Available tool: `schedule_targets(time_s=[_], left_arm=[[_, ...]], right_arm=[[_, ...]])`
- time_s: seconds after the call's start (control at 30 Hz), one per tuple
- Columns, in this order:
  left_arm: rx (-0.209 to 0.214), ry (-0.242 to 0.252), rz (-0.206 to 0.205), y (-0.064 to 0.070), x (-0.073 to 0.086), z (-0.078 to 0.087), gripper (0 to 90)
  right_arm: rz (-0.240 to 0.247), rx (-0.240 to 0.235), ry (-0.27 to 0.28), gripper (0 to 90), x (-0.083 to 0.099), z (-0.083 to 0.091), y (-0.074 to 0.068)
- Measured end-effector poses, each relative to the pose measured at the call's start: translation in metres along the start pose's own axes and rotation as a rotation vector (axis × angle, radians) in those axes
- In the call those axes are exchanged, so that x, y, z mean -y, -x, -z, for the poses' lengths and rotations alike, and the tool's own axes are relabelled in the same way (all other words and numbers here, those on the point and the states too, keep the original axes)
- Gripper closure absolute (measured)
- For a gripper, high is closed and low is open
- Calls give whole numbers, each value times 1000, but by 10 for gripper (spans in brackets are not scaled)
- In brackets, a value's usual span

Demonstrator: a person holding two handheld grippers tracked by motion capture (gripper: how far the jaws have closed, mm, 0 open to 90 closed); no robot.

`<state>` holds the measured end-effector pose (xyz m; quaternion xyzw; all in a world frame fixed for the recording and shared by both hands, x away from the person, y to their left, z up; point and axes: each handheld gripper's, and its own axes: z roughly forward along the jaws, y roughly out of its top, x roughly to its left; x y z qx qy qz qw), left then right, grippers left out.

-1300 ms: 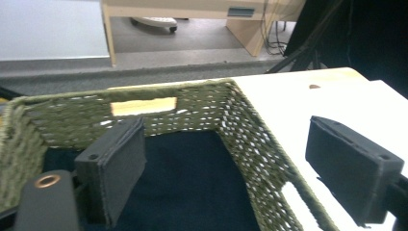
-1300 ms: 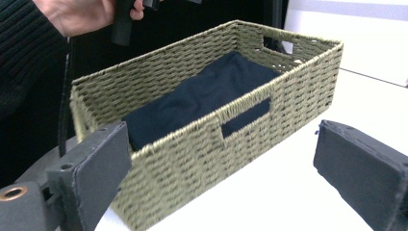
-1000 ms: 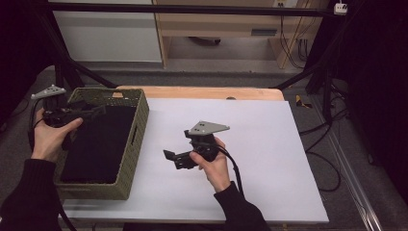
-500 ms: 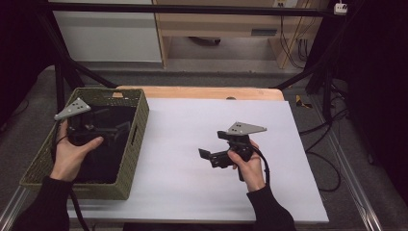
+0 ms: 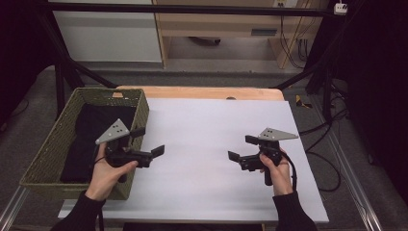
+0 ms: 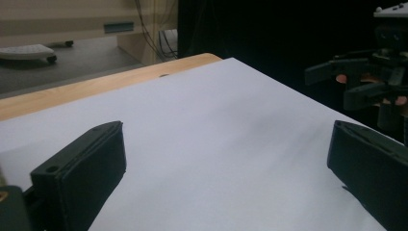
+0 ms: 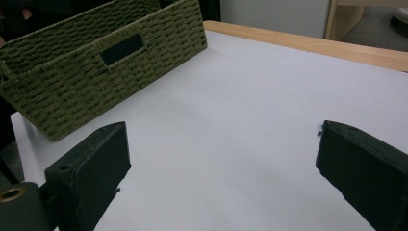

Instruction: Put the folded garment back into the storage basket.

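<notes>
My left gripper hovers at the near right corner of an olive woven basket, jaws wide open and pointing right over the white table top. Its own view has the jaws apart with bare white surface between them. My right gripper is held over the right part of the table, open, pointing left toward the other one. Between its jaws there is nothing but white surface. Black cloth lies inside the basket.
The basket stands at the table's left edge. A wooden strip runs along the far edge. My right gripper shows far off at the table's dark right edge. Cables hang off the right side.
My left gripper has come out from over the basket to its near right corner. My right gripper has shifted from the table's middle toward the right.
</notes>
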<state>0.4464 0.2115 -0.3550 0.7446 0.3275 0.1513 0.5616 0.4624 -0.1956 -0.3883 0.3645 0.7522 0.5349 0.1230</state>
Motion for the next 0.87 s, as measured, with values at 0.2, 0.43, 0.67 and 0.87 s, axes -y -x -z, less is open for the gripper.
schedule_targets(time_s=[0.2,0.43,0.67,0.87], left_arm=[[34,-7,-15,17,18,-15,0],[87,-22,23,26,46,-36,0],[65,-63,19,22,65,-45,0],[63,-90,33,16,79,-52,0]], right_arm=[[-9,24,-12,49,18,14,16],[-32,34,-15,48,34,27,29],[-38,46,-21,46,50,34,39],[-31,51,-28,47,62,36,44]])
